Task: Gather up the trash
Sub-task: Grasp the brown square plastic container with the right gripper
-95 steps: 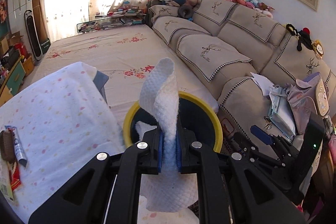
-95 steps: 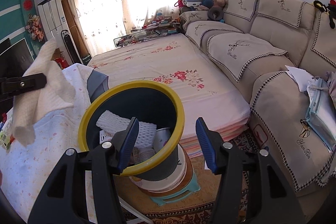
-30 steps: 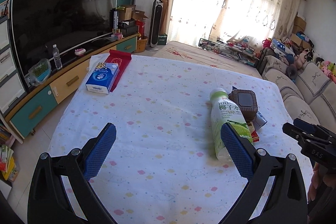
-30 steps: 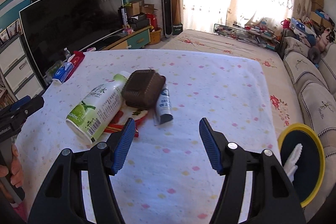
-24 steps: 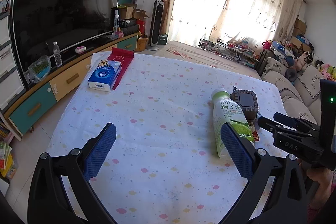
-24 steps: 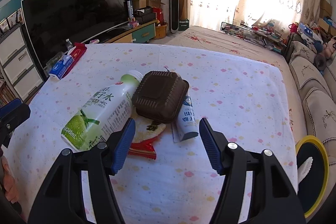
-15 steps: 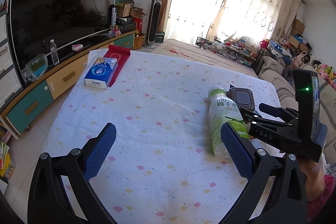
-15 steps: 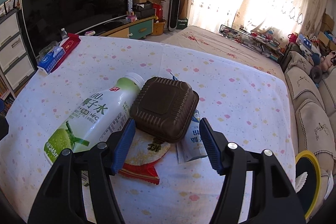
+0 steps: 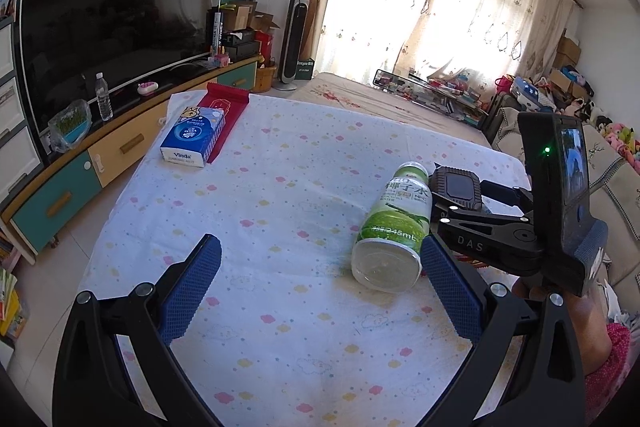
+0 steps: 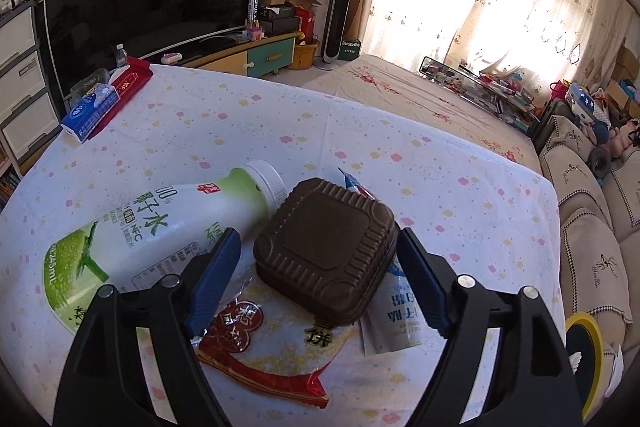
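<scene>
Right wrist, brown box point(image 10: 326, 251) between parted tongs point(image 10: 316, 281)

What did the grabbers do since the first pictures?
The left gripper let go of the white paper towel into the bin and swung back to the table, open. The right gripper moved in, open, around the brown box. The bottle and wrappers stayed put.
</scene>
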The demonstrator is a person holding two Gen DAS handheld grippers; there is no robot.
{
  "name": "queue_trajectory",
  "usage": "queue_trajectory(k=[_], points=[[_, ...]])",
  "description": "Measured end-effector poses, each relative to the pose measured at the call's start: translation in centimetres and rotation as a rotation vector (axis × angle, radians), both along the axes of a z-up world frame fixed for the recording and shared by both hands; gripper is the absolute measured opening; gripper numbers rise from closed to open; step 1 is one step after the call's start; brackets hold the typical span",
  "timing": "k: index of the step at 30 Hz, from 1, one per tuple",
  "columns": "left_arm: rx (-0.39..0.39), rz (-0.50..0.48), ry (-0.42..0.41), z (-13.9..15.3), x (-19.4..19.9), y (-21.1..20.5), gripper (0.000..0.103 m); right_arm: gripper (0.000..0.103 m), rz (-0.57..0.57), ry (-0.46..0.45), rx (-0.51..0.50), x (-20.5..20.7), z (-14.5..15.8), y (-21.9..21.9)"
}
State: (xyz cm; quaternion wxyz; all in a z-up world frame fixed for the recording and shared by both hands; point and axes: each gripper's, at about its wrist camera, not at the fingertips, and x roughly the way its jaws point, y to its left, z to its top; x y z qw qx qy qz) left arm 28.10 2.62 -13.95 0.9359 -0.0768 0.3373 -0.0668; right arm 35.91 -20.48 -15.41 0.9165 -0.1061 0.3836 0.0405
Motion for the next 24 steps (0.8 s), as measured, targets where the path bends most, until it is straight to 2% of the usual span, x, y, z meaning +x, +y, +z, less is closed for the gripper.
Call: queue_trajectory(k=[6,9,11,14,19,24], points=[[0.000,-0.003,0.002,-0.1,0.0,-0.1,0.098,0.076,-0.049,0.029,-0.022,0.8,-0.5,0.3],[0.003,-0.004,0.004,-0.4,-0.1,-0.3,0.098,0.076,-0.067,0.011,-0.062,0.7,-0.8,1.0],[0.002,-0.003,0.003,-0.4,-0.1,-0.2,0.098,0.068,-0.068,0.021,-0.080,0.8,-1.1,1.3],[0.001,-0.002,0.005,-0.4,0.0,-0.2,0.098,0.067,-0.065,0.021,-0.084,0.7,-1.3,1.3],[0.004,-0.003,0.008,-0.8,0.0,-0.3,0.098,0.065,-0.067,-0.010,-0.013,0.0,0.0,0.1],[0.004,-0.008,0.009,-1.0,0.2,-0.4,0.098,0.066,-0.050,-0.029,0.103,-1.4,2.7,-2.4]])
